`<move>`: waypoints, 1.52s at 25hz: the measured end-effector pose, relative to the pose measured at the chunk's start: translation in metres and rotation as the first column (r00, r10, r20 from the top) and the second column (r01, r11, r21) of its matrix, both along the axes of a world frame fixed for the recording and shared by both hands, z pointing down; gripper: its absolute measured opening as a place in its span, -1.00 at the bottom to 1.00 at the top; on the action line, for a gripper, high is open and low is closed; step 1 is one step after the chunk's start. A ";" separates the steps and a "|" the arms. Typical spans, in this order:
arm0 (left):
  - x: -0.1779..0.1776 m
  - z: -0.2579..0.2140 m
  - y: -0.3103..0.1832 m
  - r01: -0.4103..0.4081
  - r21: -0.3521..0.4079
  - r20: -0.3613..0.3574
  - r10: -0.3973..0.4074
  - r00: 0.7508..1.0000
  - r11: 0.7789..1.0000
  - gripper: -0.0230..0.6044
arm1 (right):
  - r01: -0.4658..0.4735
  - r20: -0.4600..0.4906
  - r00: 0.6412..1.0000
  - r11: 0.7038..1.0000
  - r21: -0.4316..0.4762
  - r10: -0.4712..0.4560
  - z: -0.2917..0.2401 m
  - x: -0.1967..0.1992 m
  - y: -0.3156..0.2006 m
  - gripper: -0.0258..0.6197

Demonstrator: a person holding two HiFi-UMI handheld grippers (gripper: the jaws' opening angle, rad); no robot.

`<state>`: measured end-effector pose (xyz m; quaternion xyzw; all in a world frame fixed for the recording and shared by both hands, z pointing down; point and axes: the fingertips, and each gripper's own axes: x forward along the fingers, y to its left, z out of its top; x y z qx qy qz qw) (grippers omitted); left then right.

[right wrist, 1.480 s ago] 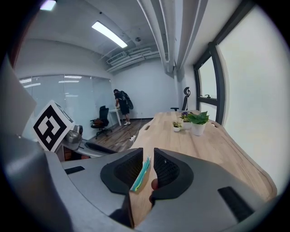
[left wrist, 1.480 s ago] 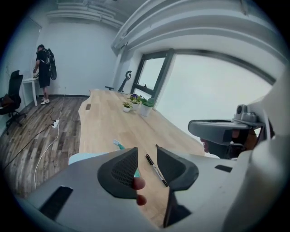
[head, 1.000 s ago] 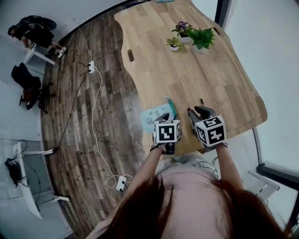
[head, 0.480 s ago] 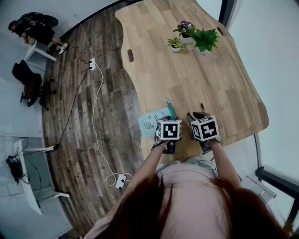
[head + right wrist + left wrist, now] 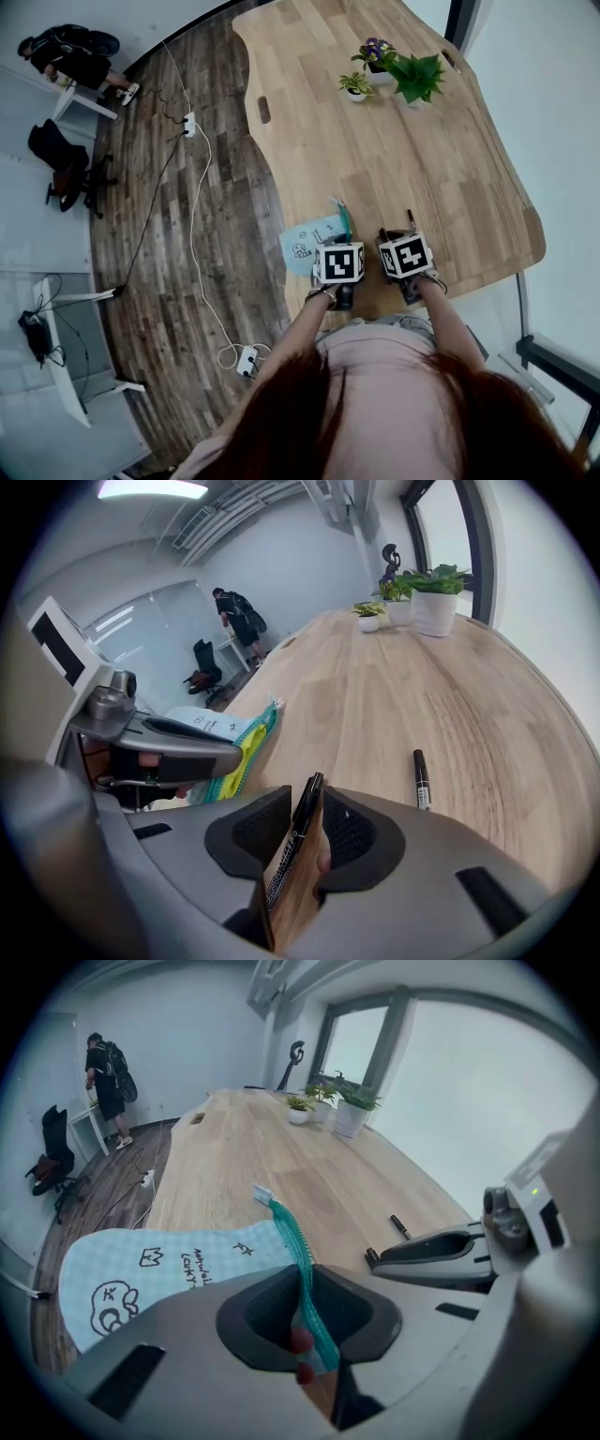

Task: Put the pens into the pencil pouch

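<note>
Both grippers are sinking benchward: the left gripper (image 5: 305, 1321) is closing its fingers on the pencil pouch (image 5: 159, 1269), and the right gripper (image 5: 306, 836) is opening wide around a pen (image 5: 300, 825). No pen seems pouched yet; another pen (image 5: 421, 778) is lying at its two o'clock.

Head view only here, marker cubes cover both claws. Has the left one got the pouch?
Observer: Yes. In the left gripper view the left claw has just been closing and pinches the teal zipper edge of the pouch.
Operator: Right one holding a pen?
Observer: No. The right claw has just been opening. A black pen lies on the table between its jaws, pads not pressing it.
Operator: Pouch unzipped?
Observer: Looks so. The right gripper view shows yellow lining beside the zipper.
</note>
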<state>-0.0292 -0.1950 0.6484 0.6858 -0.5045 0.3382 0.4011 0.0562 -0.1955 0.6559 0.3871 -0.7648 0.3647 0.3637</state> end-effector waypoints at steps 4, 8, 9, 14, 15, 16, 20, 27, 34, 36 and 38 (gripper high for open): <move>-0.003 -0.006 -0.003 0.021 0.017 -0.033 -0.021 0.999 1.000 -0.85 | -0.009 -0.006 1.000 1.000 -0.014 0.009 0.003 0.001 -0.003 -0.69; -0.004 -0.015 -0.004 0.027 0.029 -0.069 -0.025 0.997 0.999 -0.87 | -0.038 0.024 0.999 0.998 -0.043 0.039 0.004 0.003 -0.005 -0.74; -0.003 -0.018 -0.004 0.026 0.034 -0.076 -0.023 0.997 0.999 -0.87 | -0.043 0.030 0.999 0.998 -0.049 0.045 0.004 0.004 -0.006 -0.75; -0.002 -0.033 -0.008 0.018 0.060 -0.113 -0.011 0.994 0.998 -0.87 | -0.077 0.051 0.996 0.996 -0.037 0.079 -0.003 0.007 -0.013 -0.77; -0.001 -0.036 -0.009 0.017 0.067 -0.121 -0.008 0.993 0.998 -0.87 | -0.087 0.059 0.994 0.996 -0.029 0.088 -0.006 0.007 -0.015 -0.77; -0.001 -0.040 -0.010 0.015 0.075 -0.129 -0.005 0.992 0.997 -0.87 | -0.097 0.066 0.993 0.995 -0.021 0.098 -0.010 0.008 -0.018 -0.77; 0.002 -0.053 -0.014 0.006 0.105 -0.159 0.011 0.987 0.994 -0.87 | -0.133 0.093 0.987 0.991 0.020 0.131 -0.026 0.012 -0.027 -0.78; 0.004 -0.072 -0.018 -0.001 0.139 -0.204 0.030 0.979 0.990 -0.87 | -0.186 0.152 0.974 0.978 0.092 0.170 -0.058 0.016 -0.041 -0.80; 0.005 -0.096 -0.025 0.018 0.167 -0.280 0.030 0.960 0.986 -0.87 | -0.241 0.256 0.946 0.961 0.139 0.200 -0.095 0.011 -0.057 -0.80; 0.007 -0.102 -0.027 0.022 0.176 -0.299 0.032 0.954 0.984 -0.87 | -0.260 0.289 0.934 0.954 0.146 0.211 -0.104 0.012 -0.061 -0.80; 0.009 -0.107 -0.029 0.025 0.182 -0.319 0.035 0.947 0.983 -0.87 | -0.279 0.331 0.919 0.947 0.158 0.215 -0.117 0.010 -0.066 -0.80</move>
